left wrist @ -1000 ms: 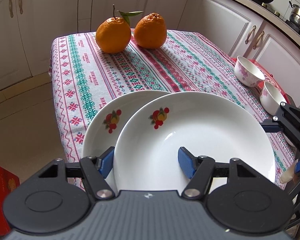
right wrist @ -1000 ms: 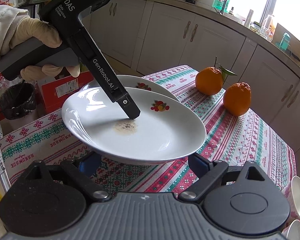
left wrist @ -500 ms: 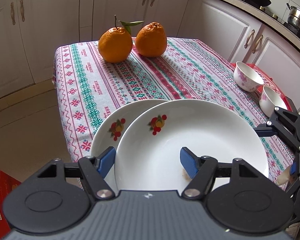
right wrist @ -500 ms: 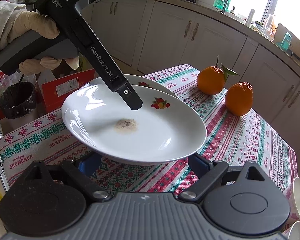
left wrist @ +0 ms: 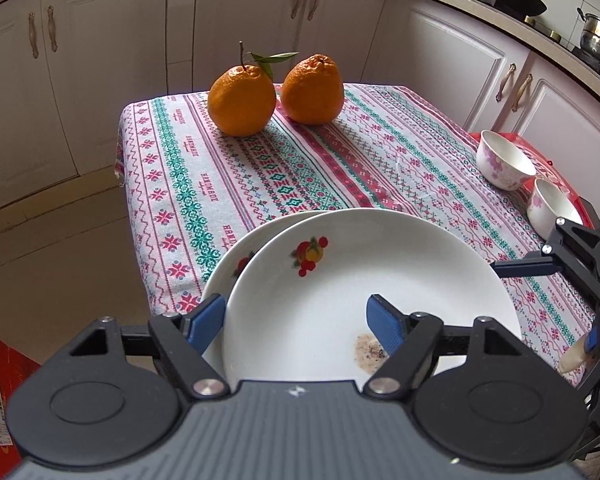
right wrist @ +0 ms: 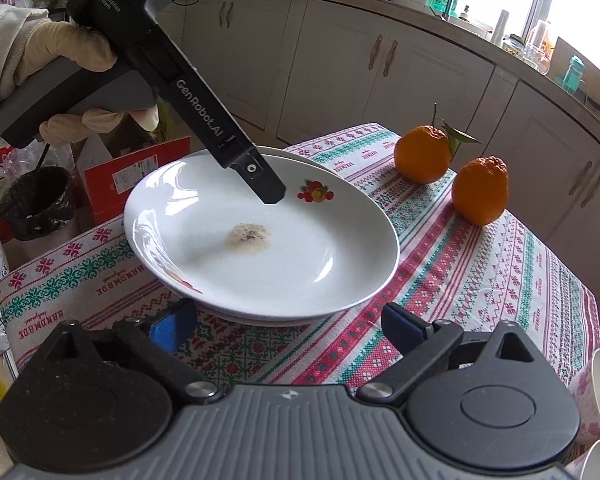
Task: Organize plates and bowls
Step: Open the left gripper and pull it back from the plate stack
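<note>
Since the earlier frame, the left gripper (left wrist: 296,318) had lifted away from the top plate (left wrist: 364,280); its jaws stood apart, gripping nothing, one blue pad either side of the plate's near rim. Left wrist view: two plates, the top one stacked off-centre on the lower plate (left wrist: 236,258); two bowls (left wrist: 504,164) at the table's right edge; two oranges (left wrist: 242,100) at the far end. Right wrist view: the right gripper (right wrist: 284,326) hovered low before the stack, jaws spread, empty. The top plate was white with a fruit motif and a brownish speckled stain (right wrist: 248,235) at its centre.
</note>
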`<state>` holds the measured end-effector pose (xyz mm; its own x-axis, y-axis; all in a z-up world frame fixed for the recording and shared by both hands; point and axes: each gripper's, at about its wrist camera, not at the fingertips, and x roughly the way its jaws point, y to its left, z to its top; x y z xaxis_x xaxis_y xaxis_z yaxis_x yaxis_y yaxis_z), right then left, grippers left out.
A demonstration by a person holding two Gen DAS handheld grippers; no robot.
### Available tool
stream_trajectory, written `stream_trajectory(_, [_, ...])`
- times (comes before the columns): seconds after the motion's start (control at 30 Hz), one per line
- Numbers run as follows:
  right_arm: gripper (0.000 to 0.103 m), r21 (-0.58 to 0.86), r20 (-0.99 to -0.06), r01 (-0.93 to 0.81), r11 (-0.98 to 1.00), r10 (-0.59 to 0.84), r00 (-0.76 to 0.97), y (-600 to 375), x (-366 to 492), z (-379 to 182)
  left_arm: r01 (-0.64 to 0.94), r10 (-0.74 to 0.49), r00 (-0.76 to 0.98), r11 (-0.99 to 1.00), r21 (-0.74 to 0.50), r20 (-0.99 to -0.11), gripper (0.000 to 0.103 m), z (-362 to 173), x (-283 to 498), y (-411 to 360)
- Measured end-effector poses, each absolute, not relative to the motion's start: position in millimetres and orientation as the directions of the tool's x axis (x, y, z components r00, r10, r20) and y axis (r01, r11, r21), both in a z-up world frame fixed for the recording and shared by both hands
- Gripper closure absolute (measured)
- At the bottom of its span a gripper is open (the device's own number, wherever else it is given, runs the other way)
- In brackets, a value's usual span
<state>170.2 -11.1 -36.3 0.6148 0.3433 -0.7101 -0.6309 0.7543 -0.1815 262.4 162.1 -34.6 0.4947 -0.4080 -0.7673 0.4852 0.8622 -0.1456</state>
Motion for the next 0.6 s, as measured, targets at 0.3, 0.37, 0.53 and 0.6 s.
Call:
stream_trajectory(0.3, [0.000, -0.170, -0.702, -0.607, 0.776, 0.336, 0.627, -24.1, 165.8, -31.5, 0.484, -0.387, 0.519, 0.868, -0.112, -0.762, 0.021, -32.5, 260.0, 159.1])
stream_trajectory(0.37, [0.000, -0.167, -0.700, -0.603, 0.780, 0.337, 0.630, -26.2, 164.2, -30.5, 0.483, -0.381, 0.525, 0.870, -0.102, -0.761, 0.020, -31.5, 259.7, 158.8])
stream_trajectory(0.53, [0.000, -0.164, -0.697, -0.596, 0.786, 0.335, 0.634, -31.0, 159.6, -29.4, 0.481, -0.369, 0.547, 0.873, -0.079, -0.751, 0.017, -27.8, 258.1, 159.6])
stream_trajectory(0.6, [0.000, -0.163, -0.694, -0.591, 0.790, 0.334, 0.637, -33.1, 158.7, -28.6, 0.476, -0.361, 0.554, 0.877, -0.070, -0.750, 0.017, -26.5, 256.3, 158.2])
